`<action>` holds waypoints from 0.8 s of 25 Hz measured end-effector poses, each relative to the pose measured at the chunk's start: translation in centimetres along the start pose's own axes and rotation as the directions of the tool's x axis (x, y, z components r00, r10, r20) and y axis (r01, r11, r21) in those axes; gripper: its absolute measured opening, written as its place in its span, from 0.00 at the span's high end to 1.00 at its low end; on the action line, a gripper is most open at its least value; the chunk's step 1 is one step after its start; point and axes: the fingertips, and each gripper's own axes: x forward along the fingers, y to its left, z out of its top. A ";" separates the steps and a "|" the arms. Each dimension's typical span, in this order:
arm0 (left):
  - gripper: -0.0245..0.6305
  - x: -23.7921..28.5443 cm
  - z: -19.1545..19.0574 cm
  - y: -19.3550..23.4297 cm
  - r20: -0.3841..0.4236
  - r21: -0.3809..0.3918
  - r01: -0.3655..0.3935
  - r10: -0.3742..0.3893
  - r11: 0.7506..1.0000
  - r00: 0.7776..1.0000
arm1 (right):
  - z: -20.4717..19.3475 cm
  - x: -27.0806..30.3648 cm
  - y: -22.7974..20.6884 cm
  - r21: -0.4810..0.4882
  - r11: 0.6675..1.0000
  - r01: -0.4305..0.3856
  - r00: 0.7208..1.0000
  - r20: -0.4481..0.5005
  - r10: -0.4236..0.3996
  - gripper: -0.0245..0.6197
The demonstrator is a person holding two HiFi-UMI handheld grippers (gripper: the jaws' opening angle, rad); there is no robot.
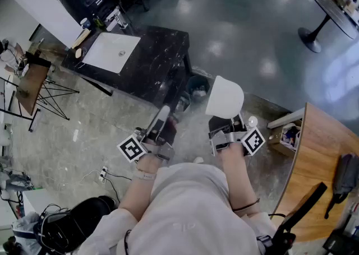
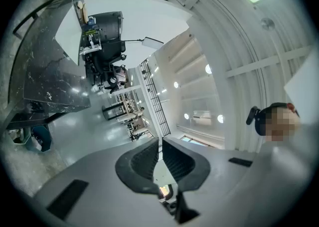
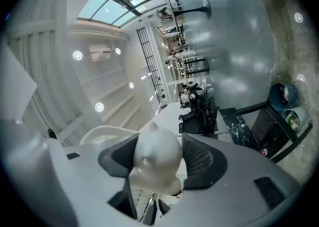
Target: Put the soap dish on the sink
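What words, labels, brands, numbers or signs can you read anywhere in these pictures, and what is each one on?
No readable text in any view.
Left marker cube and right marker cube: black-and-white square patterns, no letters or numbers.
Items in the small box beside the wooden table: coloured print, too small to read.
Soap dish: plain white, no mark.

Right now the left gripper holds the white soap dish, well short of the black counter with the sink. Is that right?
Wrong gripper: the right gripper holds the soap dish, as the right gripper view shows; the left gripper is shut and empty. It is well short of the black counter with the sink.
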 end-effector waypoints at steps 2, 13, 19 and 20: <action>0.95 0.5 -0.4 0.2 -0.007 0.000 -0.003 0.003 1.000 1.000 | 0.9 -0.4 0.0 0.002 1.000 -0.002 1.000 0.015 0.002 0.54; 0.95 4.9 -1.6 2.7 -0.054 -0.037 0.012 -0.014 0.999 0.998 | 5.4 -0.8 -0.9 -0.034 0.999 0.020 0.997 0.078 -0.017 0.54; 0.95 8.5 -0.4 5.4 -0.070 -0.061 0.015 -0.020 0.998 0.997 | 7.5 1.7 -2.7 -0.047 0.998 0.039 0.995 0.097 -0.034 0.54; 0.95 9.2 -0.1 5.9 -0.073 -0.064 0.013 -0.018 0.998 0.997 | 7.8 2.4 -3.0 -0.049 0.998 0.044 0.994 0.098 -0.039 0.54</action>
